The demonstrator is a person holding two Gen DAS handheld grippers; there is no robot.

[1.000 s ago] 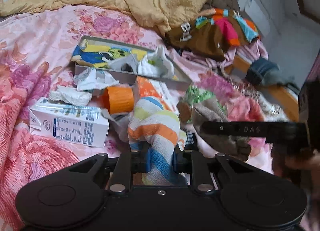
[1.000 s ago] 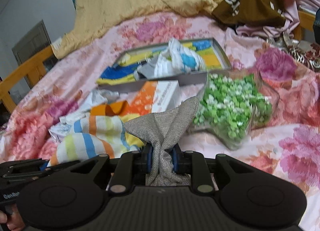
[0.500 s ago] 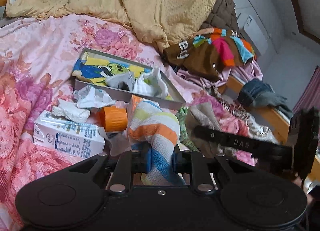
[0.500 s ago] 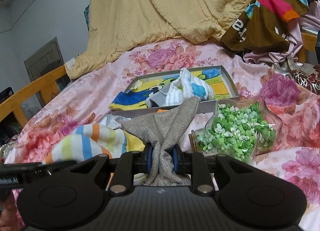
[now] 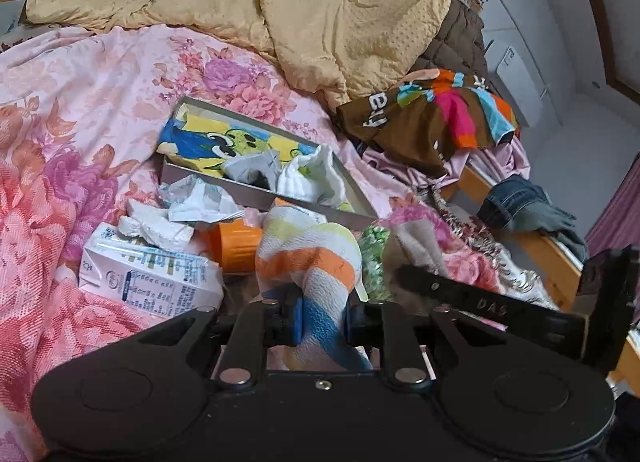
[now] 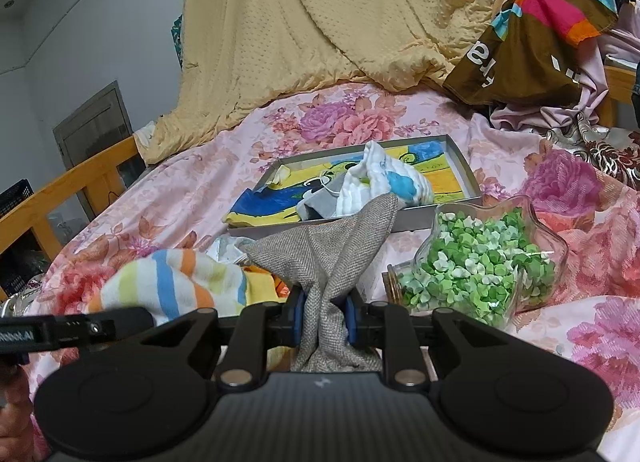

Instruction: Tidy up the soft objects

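My left gripper (image 5: pixel 320 318) is shut on a striped cloth (image 5: pixel 316 262) with orange, blue, yellow and white bands, held bunched above the bed. My right gripper (image 6: pixel 323 316) is shut on a grey woven cloth (image 6: pixel 332 246) whose folds stand up in front of it. The striped cloth (image 6: pixel 168 282) also shows at the left in the right wrist view, and the grey cloth (image 5: pixel 416 238) sits just right of the striped one in the left wrist view. Beyond both lies a shallow grey box (image 6: pixel 468 178) lined with a cartoon cloth and holding white cloths (image 6: pixel 384 178).
A star-shaped clear jar of green paper stars (image 6: pixel 480 262) lies to the right. A milk carton (image 5: pixel 148 282), crumpled paper (image 5: pixel 192 202) and an orange cap (image 5: pixel 236 246) lie left. A yellow blanket (image 5: pixel 304 2), piled clothes (image 5: pixel 432 118) and the wooden bed rail (image 6: pixel 60 190) surround the floral sheet.
Both grippers have tipped upward a little, so the bed's far end and walls show more. The left one rose slightly with the striped cloth. Both grips are unchanged.
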